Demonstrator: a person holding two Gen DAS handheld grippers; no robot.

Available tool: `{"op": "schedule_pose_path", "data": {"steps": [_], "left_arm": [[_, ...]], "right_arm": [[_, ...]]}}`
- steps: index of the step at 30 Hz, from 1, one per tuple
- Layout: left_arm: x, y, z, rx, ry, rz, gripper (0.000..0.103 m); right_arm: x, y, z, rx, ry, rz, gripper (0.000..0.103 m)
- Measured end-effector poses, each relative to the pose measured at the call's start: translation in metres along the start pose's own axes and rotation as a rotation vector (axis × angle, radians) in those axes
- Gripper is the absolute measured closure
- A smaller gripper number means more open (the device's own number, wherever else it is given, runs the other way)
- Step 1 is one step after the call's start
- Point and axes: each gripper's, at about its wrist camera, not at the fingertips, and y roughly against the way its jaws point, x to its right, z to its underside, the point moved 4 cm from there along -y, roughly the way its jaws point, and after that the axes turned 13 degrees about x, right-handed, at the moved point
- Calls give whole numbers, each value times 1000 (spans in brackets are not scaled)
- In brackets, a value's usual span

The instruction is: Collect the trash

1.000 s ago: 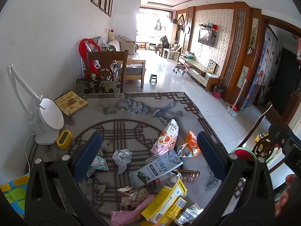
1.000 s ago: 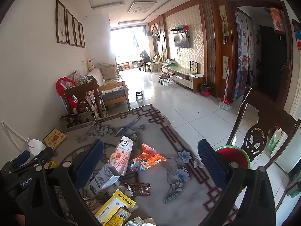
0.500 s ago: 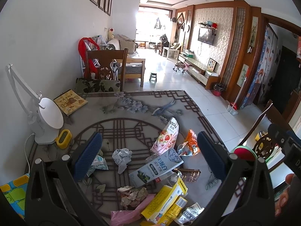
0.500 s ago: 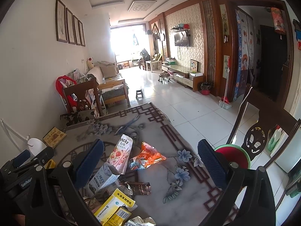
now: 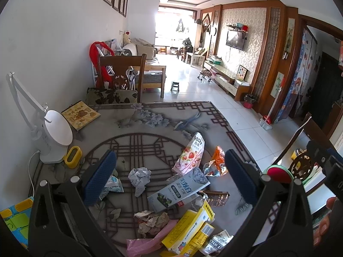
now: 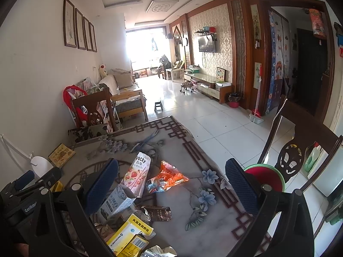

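1. Left gripper (image 5: 170,176) hangs over the table (image 5: 150,126), blue pads spread wide, nothing between them.
2. Framed in that gap: a crumpled paper ball (image 5: 139,176) nearer the left pad, and a grey-blue carton (image 5: 179,189) lying flat towards the right pad.
3. Beyond the fingertips leans the pink Pocky pack (image 5: 191,153), with an orange wrapper (image 5: 217,160) just off the right fingertip.
4. Closer in, low between the fingers, a yellow box (image 5: 188,229) overlaps a pink bag (image 5: 145,242) and some crumpled brown paper (image 5: 151,220).
5. A small packet (image 5: 112,185) sits partly behind the left pad.
6. Over to the right gripper (image 6: 171,188), also gaping open, holding nothing.
7. Between its fingers sits the orange wrapper again, beside the Pocky pack near the left pad; a dark brown sachet (image 6: 157,213) lies nearer the camera.
8. Just past its right fingertip, off the table edge, sits a red-and-green bin (image 6: 265,177).
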Motion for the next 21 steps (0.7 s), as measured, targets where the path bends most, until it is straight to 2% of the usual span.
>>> {"op": "schedule_pose_path", "data": {"steps": [17,21], "left_arm": [[1,-2,4,-8,-6,3,4],[1,-2,5,-10,-6,4,4]], "right_arm": [[3,0,3,2,1,3,7],[5,2,8,-3,-4,-22,7]]}}
